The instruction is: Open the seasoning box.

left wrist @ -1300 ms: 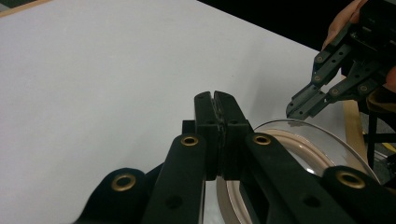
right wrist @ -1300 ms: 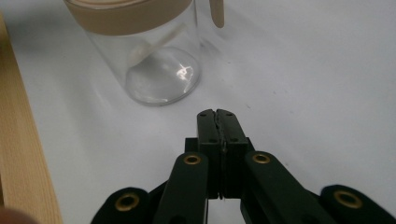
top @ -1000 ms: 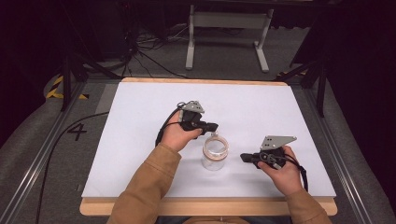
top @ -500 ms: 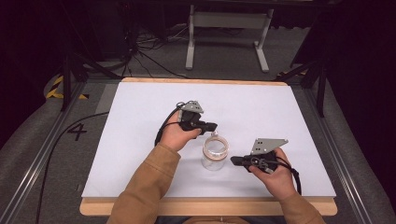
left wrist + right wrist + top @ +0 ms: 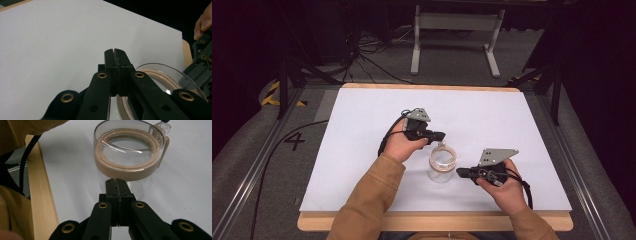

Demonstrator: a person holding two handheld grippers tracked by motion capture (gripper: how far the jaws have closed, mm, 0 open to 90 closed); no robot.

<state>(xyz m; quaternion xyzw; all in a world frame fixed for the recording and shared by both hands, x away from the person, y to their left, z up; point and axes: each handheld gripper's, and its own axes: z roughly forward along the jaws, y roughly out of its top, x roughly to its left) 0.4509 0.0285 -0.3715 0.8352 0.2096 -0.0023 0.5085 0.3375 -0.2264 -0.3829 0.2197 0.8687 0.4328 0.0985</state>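
Note:
A clear glass jar point(image 5: 442, 165) with a tan sealing ring under its clear lid stands near the middle of the white table point(image 5: 362, 150). My left gripper point(image 5: 442, 135) is shut with nothing in it, its tips just over the jar's far rim. In the left gripper view the shut left gripper point(image 5: 115, 53) hangs beside the jar lid point(image 5: 160, 77). My right gripper point(image 5: 460, 172) is shut and points at the jar's right side. Seen from the right gripper view, the right gripper point(image 5: 115, 182) sits right at the jar point(image 5: 130, 155) wall below the tan ring; whether it touches is unclear.
The table's wooden front edge point(image 5: 437, 220) runs below both forearms. A cable point(image 5: 272, 165) lies on the floor at the left. A metal stand point(image 5: 452, 30) is on the floor beyond the table. Bare white surface lies all around the jar.
My right gripper has moved left toward the jar, so its tips are now close to the glass. The left gripper and the jar have stayed where they were.

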